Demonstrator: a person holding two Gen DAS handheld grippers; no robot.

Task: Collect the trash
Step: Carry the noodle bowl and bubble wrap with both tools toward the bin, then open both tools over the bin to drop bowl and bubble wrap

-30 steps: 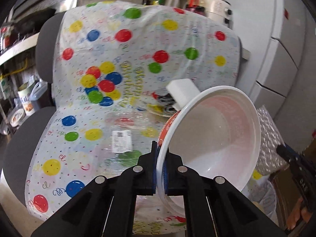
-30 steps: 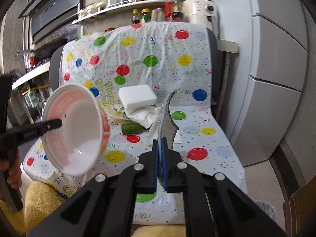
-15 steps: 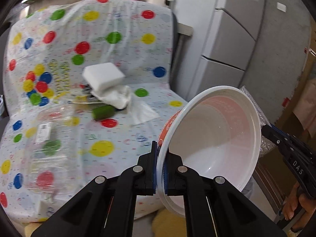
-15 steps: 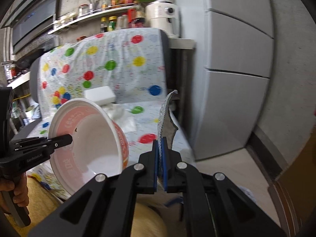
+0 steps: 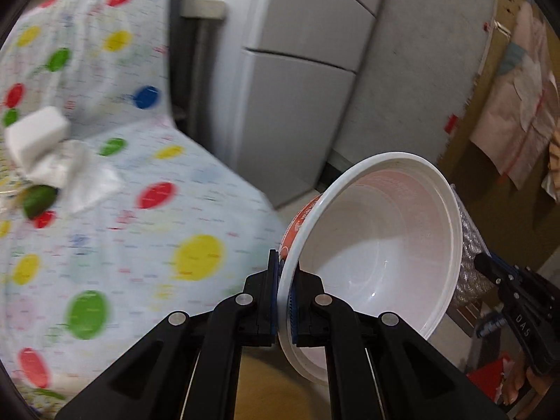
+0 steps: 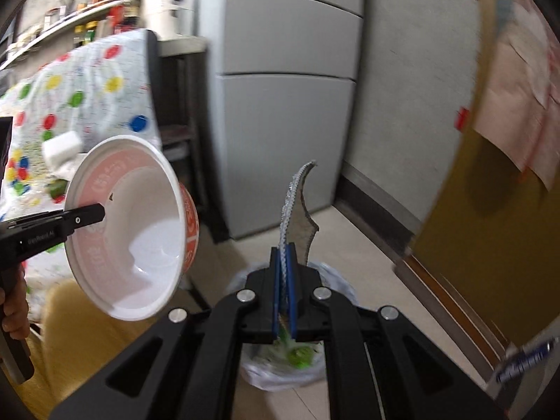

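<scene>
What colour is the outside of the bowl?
Orange-red with white print; the bowl shows it best in the right wrist view.

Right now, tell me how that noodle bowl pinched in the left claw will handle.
The noodle bowl is probably light: the left claw holds it out by the rim alone. Its thin white wall looks like it could flex or crack if squeezed harder. It is empty and tilted on its side, so nothing should spill.
</scene>
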